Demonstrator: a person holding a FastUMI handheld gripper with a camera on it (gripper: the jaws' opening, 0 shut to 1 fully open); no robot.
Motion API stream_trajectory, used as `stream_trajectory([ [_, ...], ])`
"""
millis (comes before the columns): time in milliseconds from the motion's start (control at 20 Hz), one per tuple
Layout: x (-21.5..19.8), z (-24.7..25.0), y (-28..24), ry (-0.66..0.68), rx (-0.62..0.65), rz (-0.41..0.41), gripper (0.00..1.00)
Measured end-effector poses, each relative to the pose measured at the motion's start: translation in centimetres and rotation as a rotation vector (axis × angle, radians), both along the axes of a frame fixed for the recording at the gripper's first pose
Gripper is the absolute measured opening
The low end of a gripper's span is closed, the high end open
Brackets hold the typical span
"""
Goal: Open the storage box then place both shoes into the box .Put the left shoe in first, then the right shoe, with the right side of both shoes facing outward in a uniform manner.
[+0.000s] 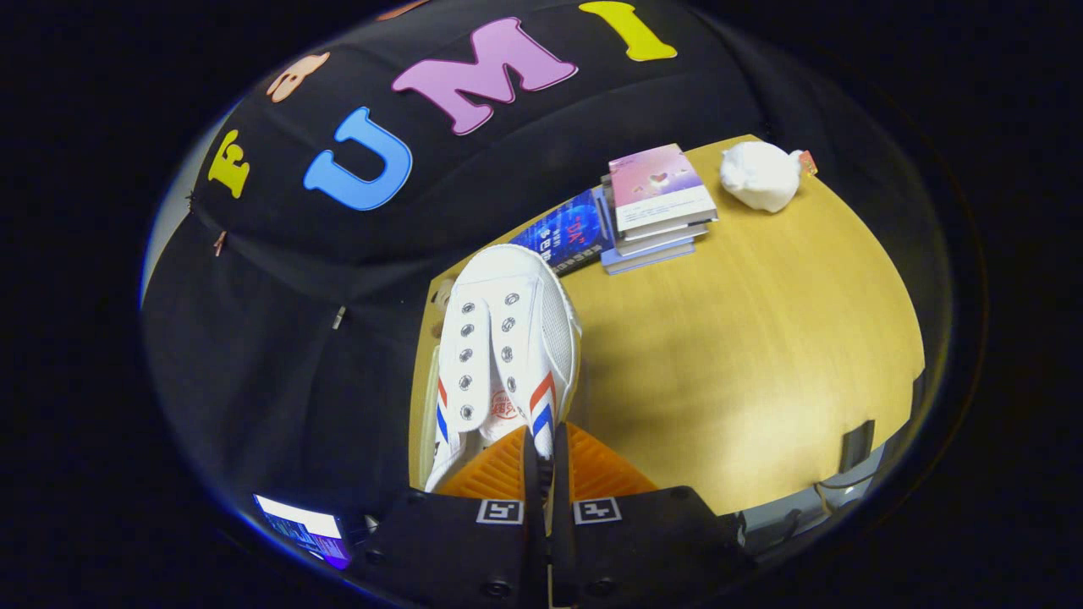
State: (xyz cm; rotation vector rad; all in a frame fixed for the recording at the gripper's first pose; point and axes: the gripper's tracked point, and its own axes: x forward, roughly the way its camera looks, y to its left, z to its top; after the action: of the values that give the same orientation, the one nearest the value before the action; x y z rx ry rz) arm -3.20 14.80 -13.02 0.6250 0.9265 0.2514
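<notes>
A white canvas shoe (506,338) with red and blue side stripes and no laces hangs above the yellow wooden table (744,355), its toe pointing away from me. My gripper (542,452) is shut on the shoe's side wall by the striped collar, the two orange fingers (495,474) pressed almost together on the thin fabric. A pale edge (427,414) shows just below and to the left of the shoe; I cannot tell what it belongs to.
A stack of books (656,207) with a pink cover on top lies at the table's far side, a blue book (568,230) beside it. A crumpled white bag (761,173) sits at the far right corner. A lit screen (305,526) glows low on the left.
</notes>
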Motion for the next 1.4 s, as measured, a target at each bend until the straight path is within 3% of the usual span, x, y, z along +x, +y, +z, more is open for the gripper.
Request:
stream_trajectory([
  [350, 0.9, -3.8, 9.9, 0.05, -0.054, 0.023, 0.07],
  [750, 0.7, -9.6, 12.0, 0.127, -0.202, 0.042, 0.07],
  [900, 0.5, -10.0, 12.7, 0.137, -0.223, 0.075, 0.18],
  [950, 0.3, -9.6, 13.5, 0.13, -0.201, 0.093, 0.25],
  [1050, 1.2, -7.9, 14.3, 0.077, -0.155, 0.1, 0.52],
  [1200, 2.0, -5.1, 12.3, -0.021, -0.214, 0.122, 0.98],
  [1400, 3.6, -0.3, 7.0, -0.195, -0.263, 0.079, 0.99],
])
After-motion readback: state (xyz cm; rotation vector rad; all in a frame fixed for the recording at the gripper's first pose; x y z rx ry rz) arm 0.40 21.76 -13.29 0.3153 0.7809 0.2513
